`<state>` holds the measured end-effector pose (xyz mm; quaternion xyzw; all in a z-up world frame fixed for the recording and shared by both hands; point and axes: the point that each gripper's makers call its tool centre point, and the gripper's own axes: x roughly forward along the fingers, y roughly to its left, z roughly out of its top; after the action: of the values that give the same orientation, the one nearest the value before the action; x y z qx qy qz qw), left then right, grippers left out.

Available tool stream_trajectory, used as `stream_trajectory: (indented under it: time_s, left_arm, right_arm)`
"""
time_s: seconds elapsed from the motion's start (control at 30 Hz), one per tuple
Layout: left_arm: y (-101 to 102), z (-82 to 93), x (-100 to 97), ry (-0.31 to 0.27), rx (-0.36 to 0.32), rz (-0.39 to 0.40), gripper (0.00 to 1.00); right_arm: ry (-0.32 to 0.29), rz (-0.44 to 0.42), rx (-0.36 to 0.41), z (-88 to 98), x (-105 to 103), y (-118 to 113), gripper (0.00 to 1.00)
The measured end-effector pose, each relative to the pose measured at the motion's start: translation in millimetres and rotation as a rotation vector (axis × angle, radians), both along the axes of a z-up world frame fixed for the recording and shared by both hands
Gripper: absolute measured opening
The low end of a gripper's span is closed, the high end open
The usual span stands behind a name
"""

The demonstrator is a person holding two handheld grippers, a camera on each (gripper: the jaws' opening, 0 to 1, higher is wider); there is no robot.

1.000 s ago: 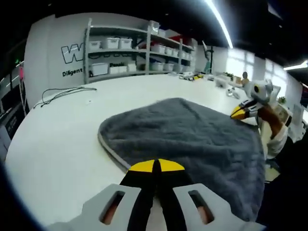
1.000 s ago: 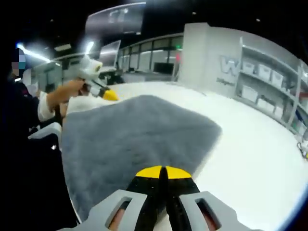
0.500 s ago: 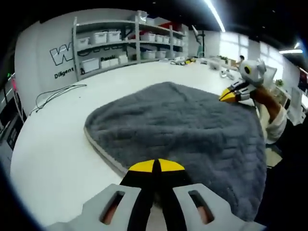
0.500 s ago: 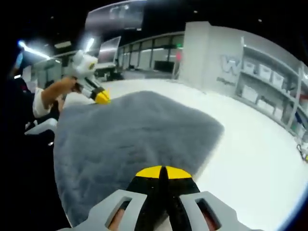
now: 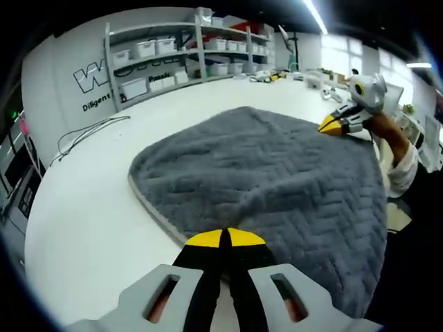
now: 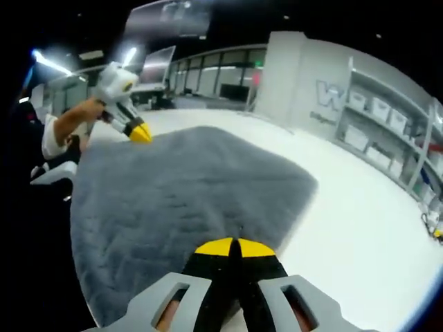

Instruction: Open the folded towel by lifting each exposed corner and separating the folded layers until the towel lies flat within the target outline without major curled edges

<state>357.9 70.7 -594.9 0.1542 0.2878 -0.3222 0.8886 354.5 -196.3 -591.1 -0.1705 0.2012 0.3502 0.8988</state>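
There was one grey towel (image 5: 277, 180) on one white surface (image 5: 90, 207). Two grippers were at it: the left gripper (image 5: 223, 238) at one corner and the right gripper (image 6: 234, 247) at another, each with two yellow-tipped jaws pressed together. One shelf unit (image 5: 187, 52) stood at the wall, with white bins too small to count. One black cable (image 5: 83, 135) lay on the surface.

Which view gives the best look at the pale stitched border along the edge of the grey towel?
The left gripper view. There the pale border runs along the grey towel's near-left edge, ahead of the left gripper. In the right gripper view the towel shows its pile, but no clear border.
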Motion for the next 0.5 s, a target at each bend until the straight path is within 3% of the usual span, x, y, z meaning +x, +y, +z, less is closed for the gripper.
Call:
stream_trajectory:
  time_s: [0.4, 0.5]
  left_arm:
    - [6.6, 0.2, -6.1, -0.012, 0.014, 0.005, 0.01]
    - [8.4, 0.5, -9.2, -0.007, 0.017, 0.008, 0.01]
  right_arm:
    - [0.006, -0.017, 0.049, -1.2, -1.3, -3.3, 0.00]
    - [0.008, -0.024, 0.028, -0.8, -2.8, -4.4, 0.00]
